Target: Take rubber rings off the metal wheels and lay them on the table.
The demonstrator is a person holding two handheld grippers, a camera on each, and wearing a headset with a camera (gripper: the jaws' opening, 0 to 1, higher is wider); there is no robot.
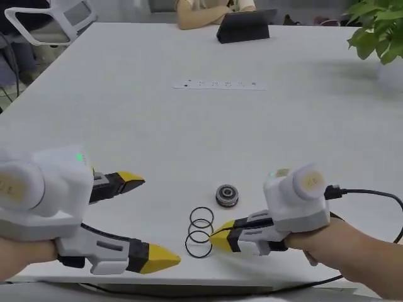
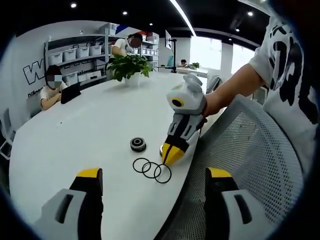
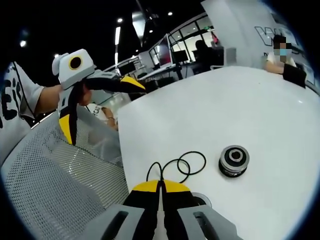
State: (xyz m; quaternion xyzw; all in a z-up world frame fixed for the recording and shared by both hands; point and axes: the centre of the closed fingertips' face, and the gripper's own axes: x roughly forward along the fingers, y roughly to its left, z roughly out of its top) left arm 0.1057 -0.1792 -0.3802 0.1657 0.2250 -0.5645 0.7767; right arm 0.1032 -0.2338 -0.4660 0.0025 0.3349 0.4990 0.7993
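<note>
Logging bench contents as seen from my remote station.

Item 1: broad white tabletop [image 1: 189,126].

Item 2: three thin black rubber rings [image 1: 200,229]. They lie flat on the tabletop in an overlapping chain near its 6 o'clock edge.

Item 3: small round dark metal wheel [image 1: 227,195]. It lies flat on the tabletop just beside the rings, at their 1 o'clock, and does not touch them.

Item 4: right gripper [image 1: 219,239], white body, black jaws, yellow tips. It sits at 3 o'clock of the nearest ring with the jaws pressed together. The tips meet that ring's edge, but I cannot tell whether rubber is caught between them.

Item 5: left gripper [image 1: 143,220], same build. It is at 9 o'clock of the rings and well apart from them, jaws spread wide.

Item 6: white socket strip [image 1: 219,83], set in the tabletop at 12 o'clock of the wheel.

Item 7: black folded tablet [image 1: 242,30] at the far 12 o'clock edge, with a seated person's arms behind it.

Item 8: green leafy plant [image 1: 378,28] at the 1 o'clock corner.

Item 9: grey mesh chair [image 2: 250,150], beside the table edge in the left gripper view.
</note>
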